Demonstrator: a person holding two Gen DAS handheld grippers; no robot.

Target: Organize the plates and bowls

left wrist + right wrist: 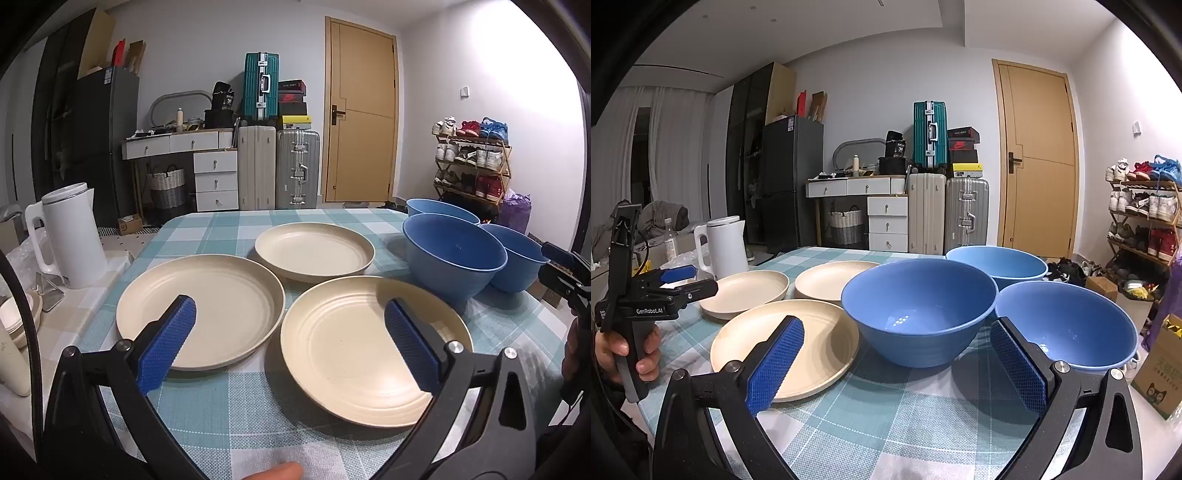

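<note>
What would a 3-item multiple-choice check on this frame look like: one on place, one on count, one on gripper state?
1. Where does the white kettle stand?
A. left of the plates
B. among the bowls
C. on a plate

2. How many blue bowls are on the table?
A. one
B. two
C. three

3. The left hand-held gripper is:
A. shut on a plate
B. open, empty
C. shut on a bowl

Key: 1 A, it sits past the left plate. 2 C, near bowl, right bowl, far bowl. 3 B, blue pads spread, nothing between.

A lived-in home: stacked suitcases (277, 168), a shoe rack (472, 166), a fridge (792, 181) and a checked-cloth dining table (229, 402)
</note>
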